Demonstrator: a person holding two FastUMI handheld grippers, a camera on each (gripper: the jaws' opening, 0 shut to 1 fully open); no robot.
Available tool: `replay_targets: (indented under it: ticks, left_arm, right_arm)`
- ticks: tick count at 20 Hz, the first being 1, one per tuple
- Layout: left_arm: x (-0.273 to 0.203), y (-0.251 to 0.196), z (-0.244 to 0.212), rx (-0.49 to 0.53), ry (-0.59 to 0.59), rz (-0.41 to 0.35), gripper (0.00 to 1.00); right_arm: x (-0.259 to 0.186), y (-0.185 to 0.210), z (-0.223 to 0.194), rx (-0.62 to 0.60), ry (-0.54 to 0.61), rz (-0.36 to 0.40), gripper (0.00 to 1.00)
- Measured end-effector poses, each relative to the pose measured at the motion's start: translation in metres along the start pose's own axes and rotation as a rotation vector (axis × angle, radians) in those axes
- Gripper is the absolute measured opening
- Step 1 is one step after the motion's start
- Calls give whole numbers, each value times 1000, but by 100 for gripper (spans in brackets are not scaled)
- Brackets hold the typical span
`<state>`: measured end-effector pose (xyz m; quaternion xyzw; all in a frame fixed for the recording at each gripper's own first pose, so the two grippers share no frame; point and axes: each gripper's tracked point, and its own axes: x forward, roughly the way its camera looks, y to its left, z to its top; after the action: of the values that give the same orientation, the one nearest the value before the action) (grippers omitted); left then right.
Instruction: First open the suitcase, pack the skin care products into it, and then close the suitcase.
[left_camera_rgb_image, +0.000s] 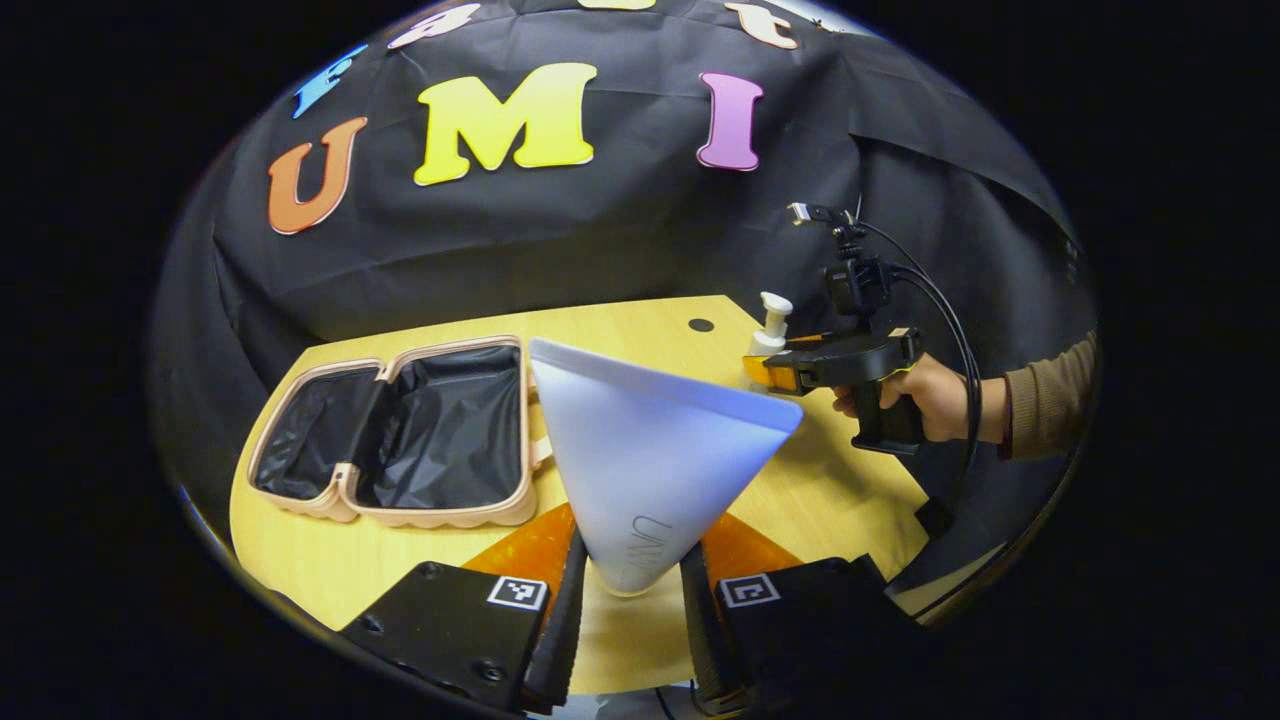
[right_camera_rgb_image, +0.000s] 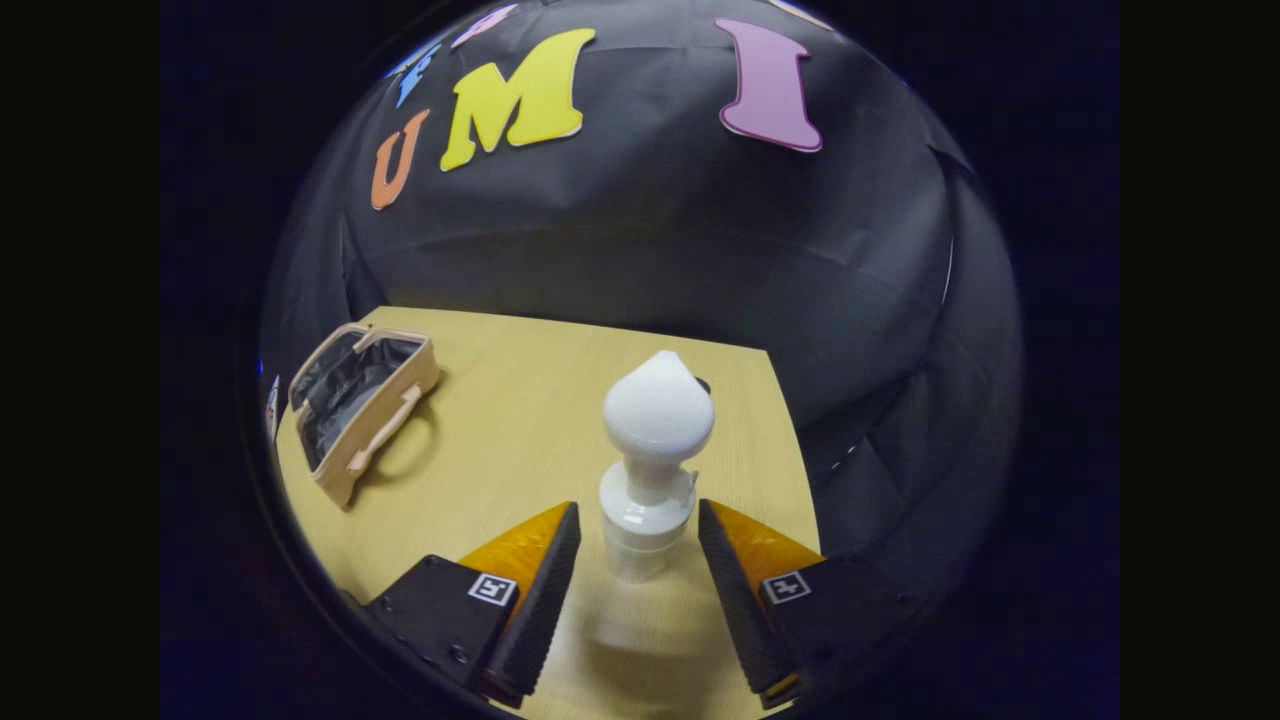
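Note:
My left gripper (left_camera_rgb_image: 632, 590) is shut on the narrow end of a white squeeze tube (left_camera_rgb_image: 650, 460), which is lifted over the table with its wide flat end pointing away. The small beige suitcase (left_camera_rgb_image: 440, 515) lies open to the left, its black lining bare. In the right gripper view the suitcase (right_camera_rgb_image: 372, 432) sits far left. A white pump bottle (right_camera_rgb_image: 648, 470) stands upright between the fingers of my right gripper (right_camera_rgb_image: 640, 590), which is open with a gap on each side. From the left gripper view, the right gripper (left_camera_rgb_image: 775, 372) is at that pump bottle (left_camera_rgb_image: 772, 322), held by a hand.
The yellow wooden table (left_camera_rgb_image: 830, 490) has a small dark hole (left_camera_rgb_image: 701, 325) near its back edge. Black cloth wall hangs close behind the table. A cable loops from the right gripper down past the hand (left_camera_rgb_image: 935, 400).

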<state>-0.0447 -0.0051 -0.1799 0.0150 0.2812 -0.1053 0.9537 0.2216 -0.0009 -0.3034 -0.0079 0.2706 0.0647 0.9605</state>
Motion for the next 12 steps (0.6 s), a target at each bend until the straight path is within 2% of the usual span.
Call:
replay_targets:
  ticks: [3,5,6,9,12]
  left_arm:
    - [-19,30,-2,-49,-1,60,48]
    - [-26,50,-2,-79,-2,107,48]
    - [-30,62,-3,-95,-3,131,48]
    - [-33,110,-1,-123,-14,210,48]
    - [-21,159,9,-154,-26,267,48]
  right_arm:
    - [6,-1,0,24,3,-20,61]
    - [8,1,-1,34,-2,-20,58]
    - [11,1,0,42,0,-21,51]
    - [8,1,-1,66,9,-44,50]
    - [-14,9,-8,66,32,-55,49]
